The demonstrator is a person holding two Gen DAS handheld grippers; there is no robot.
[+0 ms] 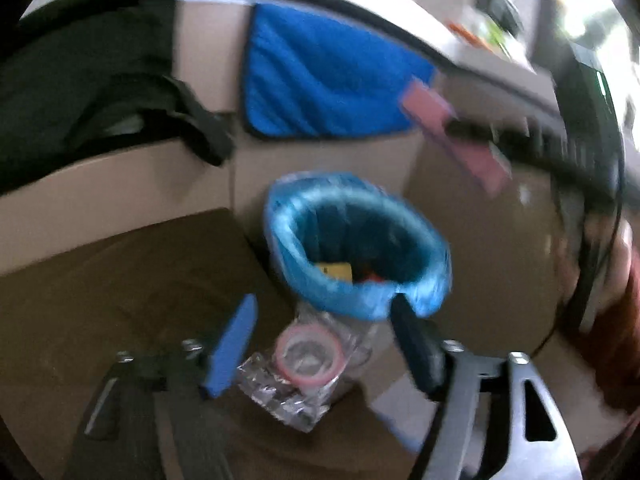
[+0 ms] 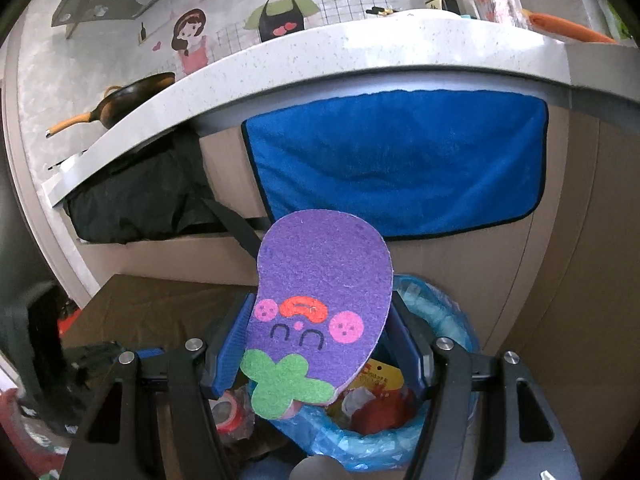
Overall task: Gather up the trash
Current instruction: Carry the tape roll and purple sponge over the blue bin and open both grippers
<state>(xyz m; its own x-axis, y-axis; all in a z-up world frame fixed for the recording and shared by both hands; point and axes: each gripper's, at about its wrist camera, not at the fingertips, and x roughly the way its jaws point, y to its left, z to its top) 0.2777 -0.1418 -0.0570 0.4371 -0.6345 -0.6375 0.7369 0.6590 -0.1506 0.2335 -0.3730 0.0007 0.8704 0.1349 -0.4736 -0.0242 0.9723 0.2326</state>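
A trash bin with a blue bag (image 1: 356,240) stands on the floor by the cabinet; it also shows in the right wrist view (image 2: 440,320), with yellow and red trash inside. My left gripper (image 1: 324,344) is open just above and before the bin, over a clear plastic wrapper with a pink-rimmed ring (image 1: 308,360) lying beside the bin; the wrapper looks untouched by the fingers. My right gripper (image 2: 320,344) is shut on a purple eggplant-shaped sponge (image 2: 320,292) and holds it above the bin. The pink underside of that sponge (image 1: 452,136) shows in the left wrist view.
A blue towel (image 2: 400,164) hangs on the cabinet front under the white countertop (image 2: 280,68). A black bag (image 2: 136,196) sits in an open drawer at left. A brown mat (image 1: 120,280) covers the floor. A frying pan (image 2: 128,96) is on the counter.
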